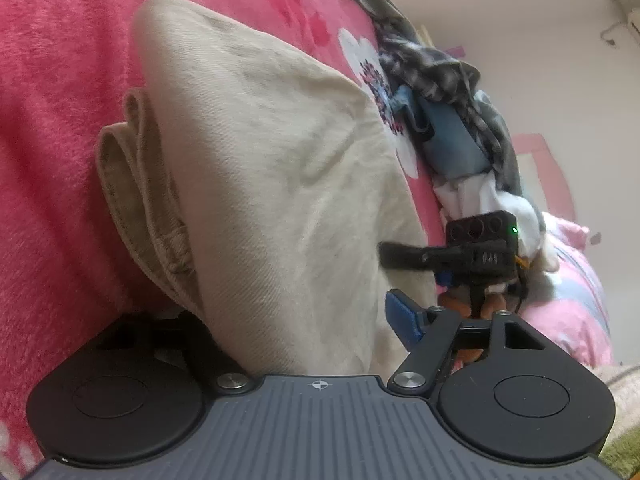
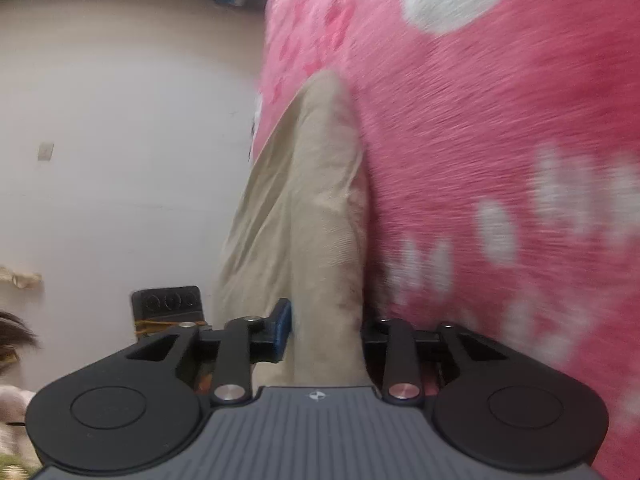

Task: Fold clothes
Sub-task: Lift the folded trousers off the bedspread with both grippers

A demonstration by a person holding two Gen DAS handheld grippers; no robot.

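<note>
So the beige garment (image 1: pixel 264 184) is the thing being folded here, looks like trousers or something in a twill fabric, and it's lying on a fuzzy pink blanket (image 1: pixel 52 128) with white flower shapes on it. In the left wrist view it's bunched into a big wedge, with a stitched hem or waistband edge curling out on its left side.

The left gripper (image 1: pixel 280 332) has the cloth running right down between its fingers. You can see the blue pad of one finger (image 1: pixel 402 316) standing a bit off the fabric on the right, while the other finger is buried under the cloth, so I can't really tell if it's pinching or just sitting loosely around it.

The right gripper (image 2: pixel 326 324) is easier to read: a narrow fold of the same beige garment (image 2: pixel 304 208) rises up between the fingers, the blue pad (image 2: pixel 282 326) pressed against its left side and the other finger snug on the right, so it's clamped on the fabric. The blanket in that view is smeared with motion blur.

From the left view you can also see the right gripper (image 1: pixel 394 254) out past the garment's edge, its black finger touching the cloth. Behind it there's a pile of clothes (image 1: pixel 452 120) along the blanket's far side, grey plaid, blue, and white stuff, against a pale wall (image 1: pixel 540 60).
</note>
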